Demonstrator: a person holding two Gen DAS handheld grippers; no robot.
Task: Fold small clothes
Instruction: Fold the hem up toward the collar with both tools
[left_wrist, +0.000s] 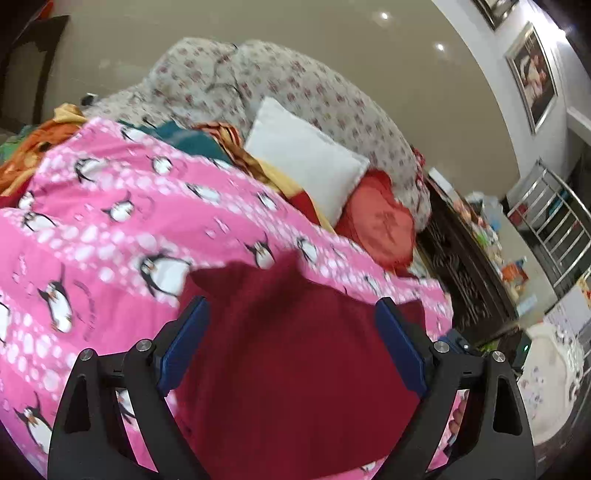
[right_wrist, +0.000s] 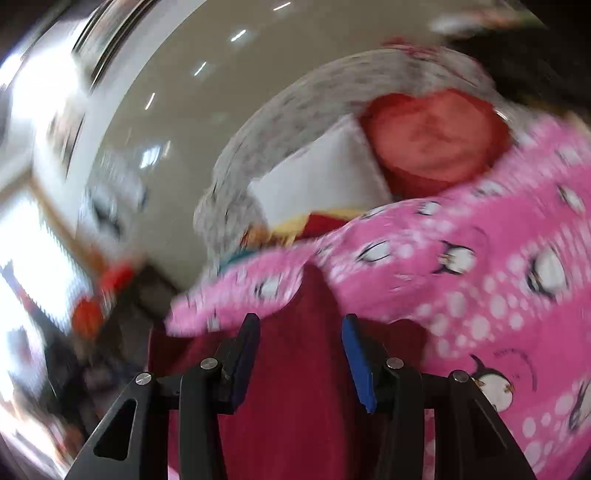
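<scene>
A dark red garment (left_wrist: 295, 362) lies on the pink penguin-print bedspread (left_wrist: 110, 229). My left gripper (left_wrist: 291, 314) is open, its blue-padded fingers (left_wrist: 184, 343) wide apart over the garment, nothing held. In the blurred right wrist view the same dark red garment (right_wrist: 291, 387) runs between the fingers of my right gripper (right_wrist: 299, 328), whose jaws stand partly open with a gap on each side; no grip shows. The pink bedspread (right_wrist: 480, 277) fills the right side there.
A white pillow (left_wrist: 306, 158), a red heart-shaped cushion (left_wrist: 380, 221) and a floral-covered pillow (left_wrist: 280, 81) lie at the bed's head. A dark carved cabinet (left_wrist: 465, 273) with clutter stands right of the bed. Orange and teal clothes (left_wrist: 40, 144) are piled at the far left.
</scene>
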